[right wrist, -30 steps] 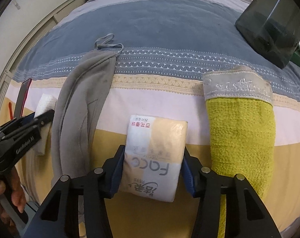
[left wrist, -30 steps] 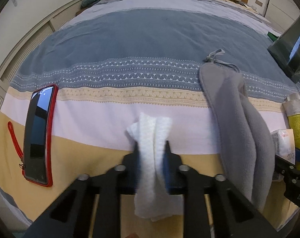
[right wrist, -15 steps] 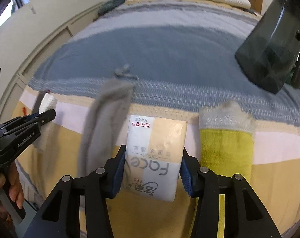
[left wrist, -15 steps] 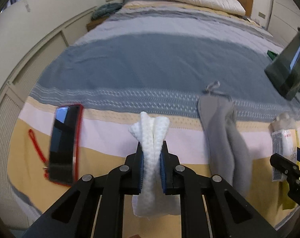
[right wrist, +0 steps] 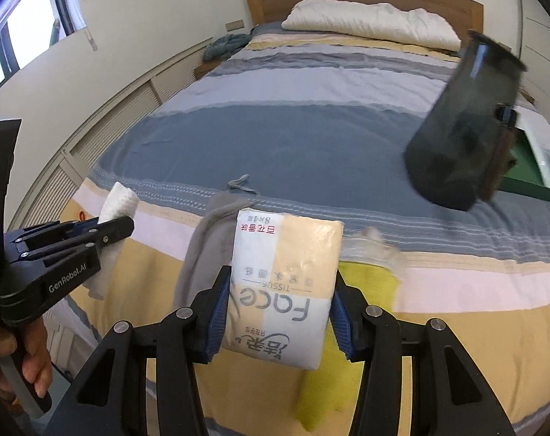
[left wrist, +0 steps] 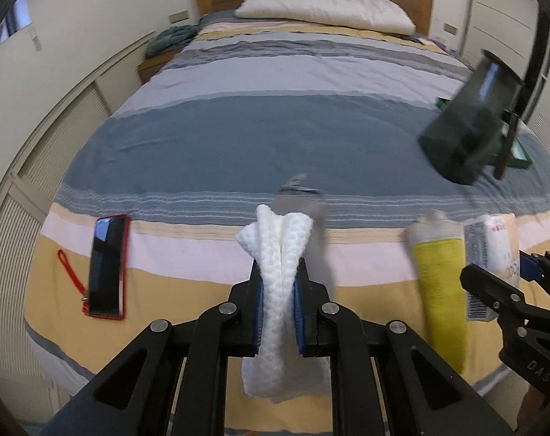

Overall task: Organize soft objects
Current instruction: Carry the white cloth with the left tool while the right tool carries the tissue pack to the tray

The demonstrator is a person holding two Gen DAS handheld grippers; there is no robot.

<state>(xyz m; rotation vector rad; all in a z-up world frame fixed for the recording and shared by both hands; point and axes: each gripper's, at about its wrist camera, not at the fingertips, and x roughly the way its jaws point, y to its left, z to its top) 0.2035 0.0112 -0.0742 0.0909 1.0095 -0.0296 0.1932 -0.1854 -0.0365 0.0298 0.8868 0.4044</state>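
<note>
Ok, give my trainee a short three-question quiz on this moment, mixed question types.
1. True or false: the left hand-held gripper is shut on the white knitted cloth.
2. What does the right hand-held gripper hold? A) phone B) tissue pack C) pillow
3. Fill in: the red-cased phone lies on the ____.

Key: 1 true; 2 B; 3 bed.

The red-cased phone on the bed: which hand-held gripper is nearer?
Left. The left hand-held gripper, clamping the white cloth, is beside the phone; the right hand-held gripper is far across.
</note>
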